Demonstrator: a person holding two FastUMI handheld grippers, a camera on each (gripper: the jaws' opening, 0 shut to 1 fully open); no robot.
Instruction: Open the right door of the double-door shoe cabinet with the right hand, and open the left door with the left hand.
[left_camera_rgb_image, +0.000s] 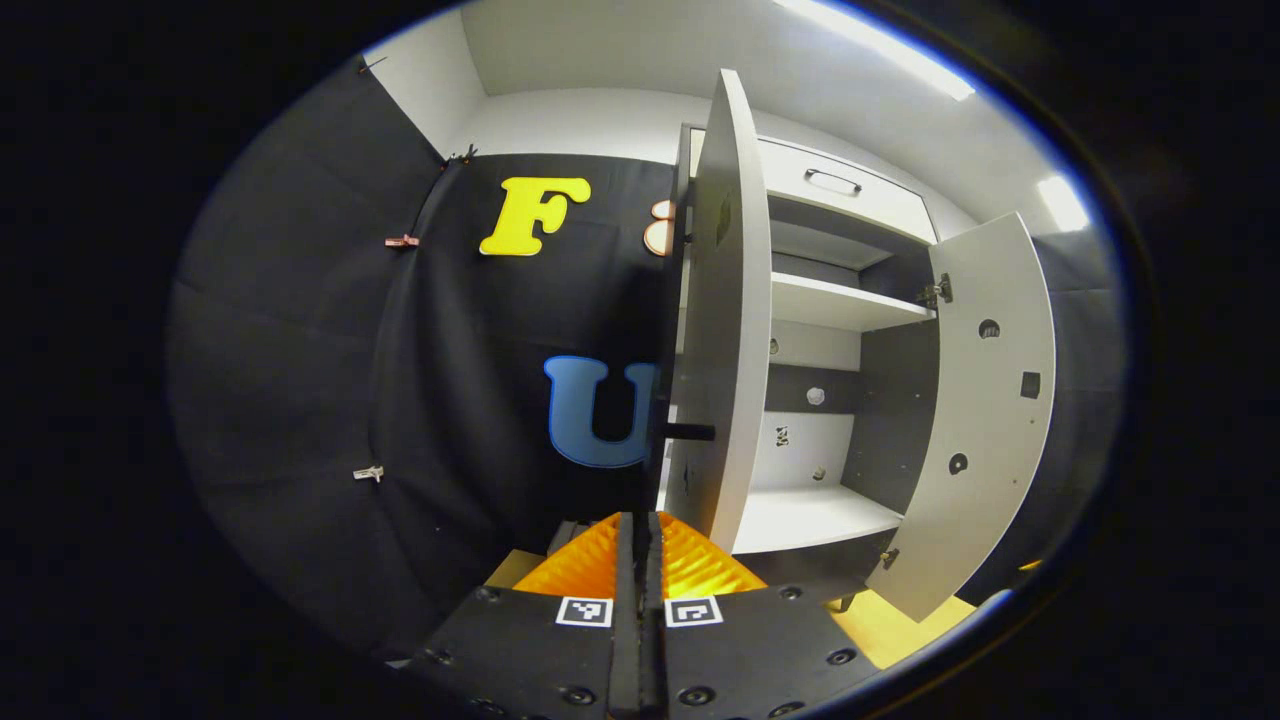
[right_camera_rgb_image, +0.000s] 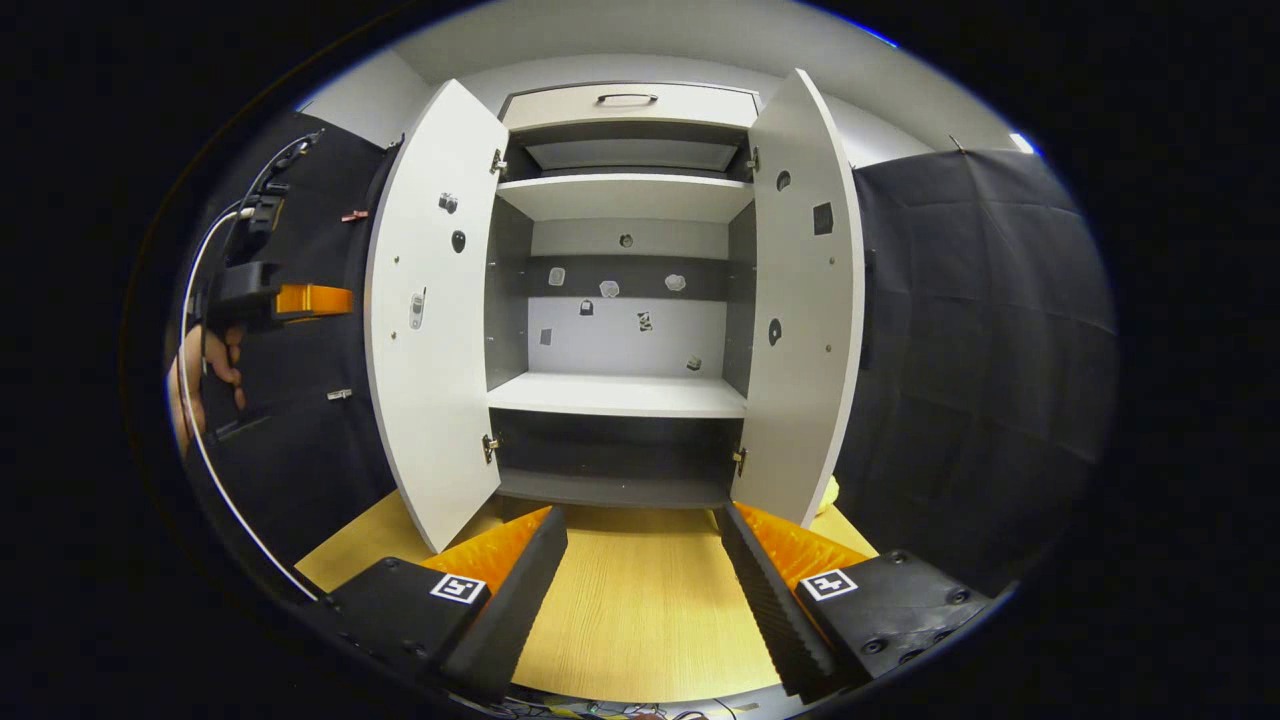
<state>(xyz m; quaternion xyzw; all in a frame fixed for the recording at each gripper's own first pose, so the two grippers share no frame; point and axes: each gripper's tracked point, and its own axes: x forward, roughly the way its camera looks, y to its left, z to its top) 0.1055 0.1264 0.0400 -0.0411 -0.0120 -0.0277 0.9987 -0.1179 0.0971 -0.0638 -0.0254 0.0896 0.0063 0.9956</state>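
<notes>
Doors stood open: left door (right_camera_rgb_image: 430, 310), right door (right_camera_rgb_image: 805, 300). You kept your left gripper (left_camera_rgb_image: 638, 560) clenched on nothing and your right gripper (right_camera_rgb_image: 640, 570) released.

Left door (right_camera_rgb_image: 430, 320): you see smooth matt pale board; small metal hinges (right_camera_rgb_image: 489, 447) at its edge
Right door (right_camera_rgb_image: 805, 290): same smooth matt board
Shelves (right_camera_rgb_image: 618, 394): matt, smooth
Drawer handle (right_camera_rgb_image: 627, 98): metal, slight sheen
Floor (right_camera_rgb_image: 640, 610): light wood-grain surface, smooth
Booth wall (right_camera_rgb_image: 970, 330): matt black cloth, creased
</notes>
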